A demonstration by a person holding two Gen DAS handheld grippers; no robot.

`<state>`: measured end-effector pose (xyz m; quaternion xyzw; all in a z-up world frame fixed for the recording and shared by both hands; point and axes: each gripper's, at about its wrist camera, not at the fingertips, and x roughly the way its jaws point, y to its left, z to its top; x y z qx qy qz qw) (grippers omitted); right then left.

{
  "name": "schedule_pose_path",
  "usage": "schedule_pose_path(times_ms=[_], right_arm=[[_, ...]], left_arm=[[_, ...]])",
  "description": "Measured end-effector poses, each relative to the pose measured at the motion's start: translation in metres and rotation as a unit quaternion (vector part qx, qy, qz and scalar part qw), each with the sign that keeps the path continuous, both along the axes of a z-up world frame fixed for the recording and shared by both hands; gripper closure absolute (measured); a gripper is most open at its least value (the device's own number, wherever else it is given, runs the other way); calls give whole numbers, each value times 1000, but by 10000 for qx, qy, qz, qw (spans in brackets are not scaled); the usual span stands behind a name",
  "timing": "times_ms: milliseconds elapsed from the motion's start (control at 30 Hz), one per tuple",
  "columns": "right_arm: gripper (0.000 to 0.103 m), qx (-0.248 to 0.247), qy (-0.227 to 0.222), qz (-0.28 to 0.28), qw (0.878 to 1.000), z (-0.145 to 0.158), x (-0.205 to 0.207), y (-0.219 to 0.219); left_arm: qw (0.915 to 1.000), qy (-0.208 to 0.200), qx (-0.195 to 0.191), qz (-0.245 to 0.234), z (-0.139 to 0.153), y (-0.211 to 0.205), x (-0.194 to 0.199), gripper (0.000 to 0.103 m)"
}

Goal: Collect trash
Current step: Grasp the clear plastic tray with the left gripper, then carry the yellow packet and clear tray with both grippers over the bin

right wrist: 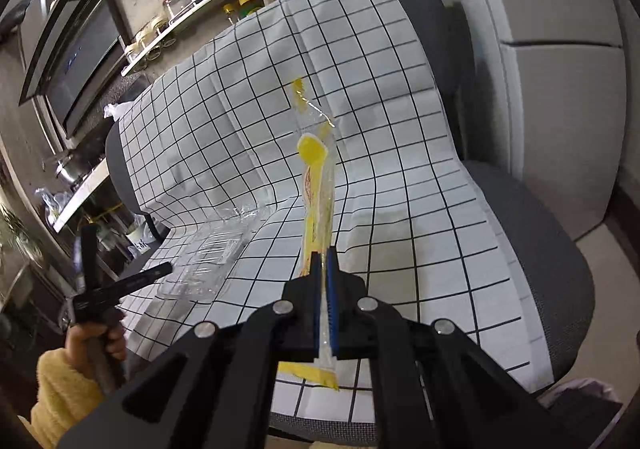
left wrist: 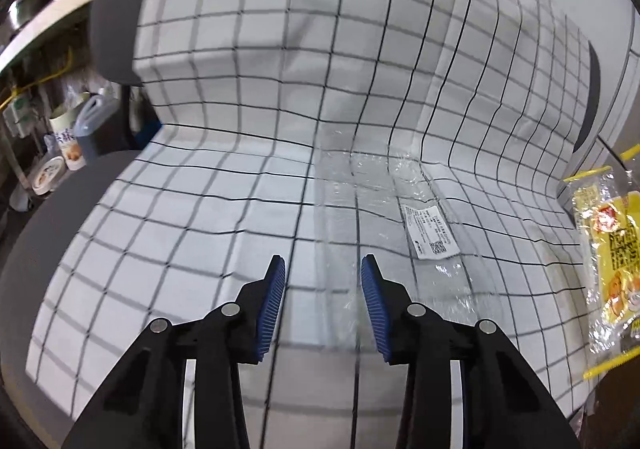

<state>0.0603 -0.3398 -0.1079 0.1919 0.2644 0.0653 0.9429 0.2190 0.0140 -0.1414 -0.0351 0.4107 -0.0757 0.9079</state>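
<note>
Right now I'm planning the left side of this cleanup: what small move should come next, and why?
Probably ease the left gripper forward and down onto the clear plastic wrapper. It is open and hangs just short of the wrapper, which lies loose on the checked cloth, while the right gripper is already shut on the yellow wrapper.

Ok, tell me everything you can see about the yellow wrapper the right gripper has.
The yellow wrapper is a long, thin packet of crinkly plastic film, part clear, part printed yellow with red and orange marks. The right hand-held gripper is shut on it near its lower end, seen edge-on, so most of it sticks up past the fingers while a short yellow tail hangs below. It is lifted off the checked cloth, touching nothing else.
</note>
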Motion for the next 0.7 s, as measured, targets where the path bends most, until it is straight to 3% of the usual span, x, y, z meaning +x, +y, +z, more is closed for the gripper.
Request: schedule_pose_path(times_ms=[67, 167, 467, 700], right_arm=[[100, -4, 52, 12, 10000, -3, 1, 0], [100, -33, 83, 18, 10000, -7, 0, 3], [100, -131, -155, -28, 9998, 6, -21, 8], [100, -404, -316, -532, 9973, 27, -79, -11]], left_arm=[[9998, 169, 49, -9, -10, -5, 13, 71], [9994, 326, -98, -32, -17, -8, 14, 94], [9935, -945, -414, -472, 55, -26, -91, 98], [9817, -1328, -285, -1332, 79, -93, -161, 98]])
